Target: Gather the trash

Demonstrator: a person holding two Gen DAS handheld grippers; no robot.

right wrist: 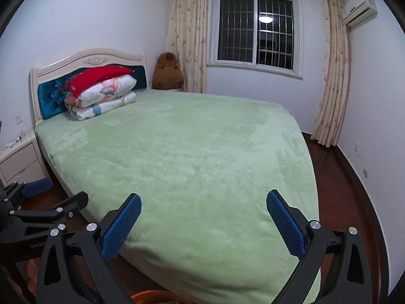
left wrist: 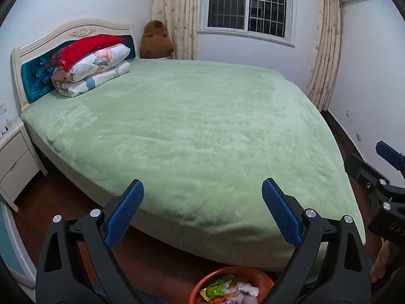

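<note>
An orange basin (left wrist: pixel 202 282) stands on the floor at the foot of the bed, holding several snack wrappers and crumpled tissue (left wrist: pixel 229 290). Its rim also shows at the bottom of the right wrist view (right wrist: pixel 144 296). My left gripper (left wrist: pixel 202 190) is open and empty, held above the basin in front of the bed's near corner. My right gripper (right wrist: pixel 203 204) is open and empty over the same corner. Each gripper shows at the edge of the other's view: the right (left wrist: pixel 387 152) and the left (right wrist: pixel 38 187).
A bed with a green blanket (left wrist: pixel 197 131) fills the room. Folded quilts and a red pillow (left wrist: pixel 91 63) lie at the headboard. A brown plush toy (left wrist: pixel 155 40), a white nightstand (left wrist: pixel 15 162), curtains and a barred window stand around. The floor (left wrist: pixel 63 197) is dark red wood.
</note>
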